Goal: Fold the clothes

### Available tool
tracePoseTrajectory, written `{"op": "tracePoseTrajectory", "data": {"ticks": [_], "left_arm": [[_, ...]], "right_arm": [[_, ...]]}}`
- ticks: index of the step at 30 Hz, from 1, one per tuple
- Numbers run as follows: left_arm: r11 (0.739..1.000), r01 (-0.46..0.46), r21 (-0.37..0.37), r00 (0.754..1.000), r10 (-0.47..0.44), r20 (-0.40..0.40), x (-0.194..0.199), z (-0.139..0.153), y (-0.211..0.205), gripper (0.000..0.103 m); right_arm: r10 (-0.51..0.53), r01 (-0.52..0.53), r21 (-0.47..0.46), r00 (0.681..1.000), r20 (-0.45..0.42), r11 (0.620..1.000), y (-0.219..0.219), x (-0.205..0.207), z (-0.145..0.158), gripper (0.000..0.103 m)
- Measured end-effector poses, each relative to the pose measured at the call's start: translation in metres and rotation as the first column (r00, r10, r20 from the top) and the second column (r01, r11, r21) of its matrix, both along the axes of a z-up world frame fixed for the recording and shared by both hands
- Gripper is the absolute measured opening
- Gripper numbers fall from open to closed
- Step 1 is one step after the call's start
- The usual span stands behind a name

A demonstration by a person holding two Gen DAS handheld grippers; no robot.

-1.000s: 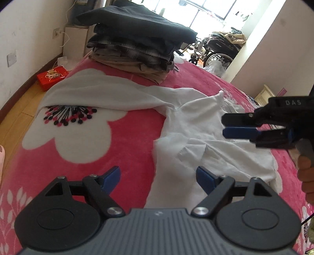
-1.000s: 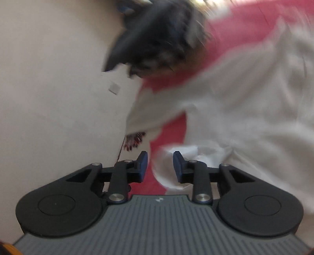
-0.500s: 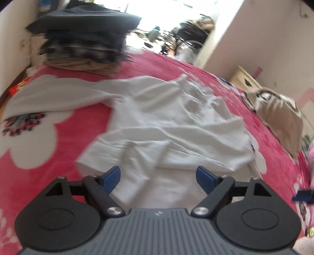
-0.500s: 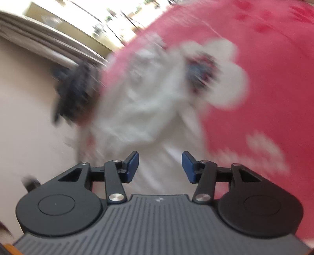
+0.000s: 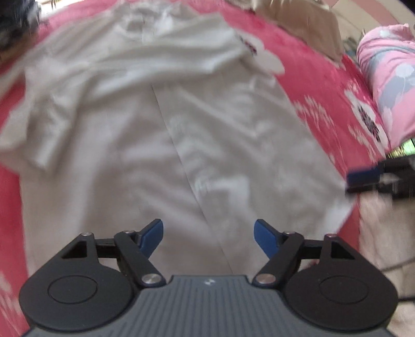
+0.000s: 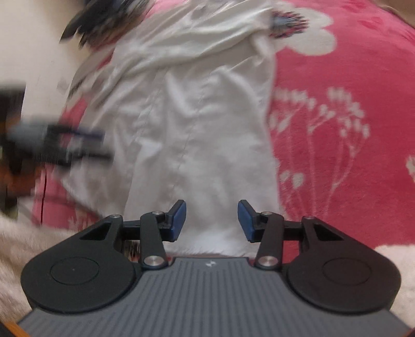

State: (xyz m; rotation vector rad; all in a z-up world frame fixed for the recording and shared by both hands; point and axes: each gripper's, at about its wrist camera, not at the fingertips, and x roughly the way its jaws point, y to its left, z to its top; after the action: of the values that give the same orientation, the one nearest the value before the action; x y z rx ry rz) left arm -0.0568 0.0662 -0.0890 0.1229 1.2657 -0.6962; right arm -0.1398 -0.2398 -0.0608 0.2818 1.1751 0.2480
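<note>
Both views are smeared by motion, so fine detail is hard to read. The white shirt (image 5: 160, 124) lies spread on the bed, its front placket a thin straight line down the middle. The collar end, far from the grippers, is bunched and too blurred to make out. One short sleeve sticks out flat at the left of the left wrist view; the other side is folded over in soft creases. The cloth looks thin and woven, wrinkled in shallow ridges.

The left gripper (image 5: 208, 237) hangs over the hem end of the shirt, its blue-padded jaws spread wide with nothing between them. The right gripper (image 6: 212, 220) hangs over the same end, jaws likewise parted and empty. Each appears in the other's view only as a dark blurred shape at the frame edge.

Under the shirt is a fleecy pink-red blanket (image 6: 345, 109) printed with big white flowers and pale sprigs. Along its near edge lies something pale and fuzzy that I cannot identify. A pile of dark clothes (image 6: 103, 18) beyond the collar is cut off and streaked. In the left wrist view a tan garment (image 5: 298, 23) lies at the top and a pink floral quilt (image 5: 389, 77) bulges at the right, both only partly in view.
</note>
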Motion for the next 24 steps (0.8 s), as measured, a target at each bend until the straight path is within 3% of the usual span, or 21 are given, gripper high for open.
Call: {"op": "tracePoseTrajectory", "data": {"ticks": [4,12,16,19,24], "left_arm": [[0.999,0.029,-0.013,0.998,-0.03,-0.051,-0.013,-0.011,-0.006,0.059],[0.999,0.046,0.009,0.991,-0.044,-0.126,-0.016,-0.032,-0.022,0.048],[0.999,0.02,0.036,0.989,-0.014,-0.147,-0.016,-0.036,-0.025,0.032],[0.999,0.003,0.051,0.991,0.003,-0.133,-0.017,-0.035,-0.022,0.006],[0.999,-0.033,0.028,0.988,0.036,-0.151,-0.016,-0.031,-0.011,0.0]], "right_arm": [[-0.148,0.147,0.054,0.989,0.013,0.988,-0.026,-0.001,0.002,0.044],[-0.232,0.229,0.124,0.972,0.015,0.965,-0.039,-0.007,-0.012,0.044],[-0.248,0.243,0.141,0.968,0.021,0.96,-0.041,-0.01,-0.014,0.044],[-0.27,0.263,0.152,0.962,0.028,0.953,-0.047,-0.013,-0.014,0.044],[-0.32,0.312,0.186,0.947,0.011,0.932,-0.058,-0.015,-0.019,0.044]]}}
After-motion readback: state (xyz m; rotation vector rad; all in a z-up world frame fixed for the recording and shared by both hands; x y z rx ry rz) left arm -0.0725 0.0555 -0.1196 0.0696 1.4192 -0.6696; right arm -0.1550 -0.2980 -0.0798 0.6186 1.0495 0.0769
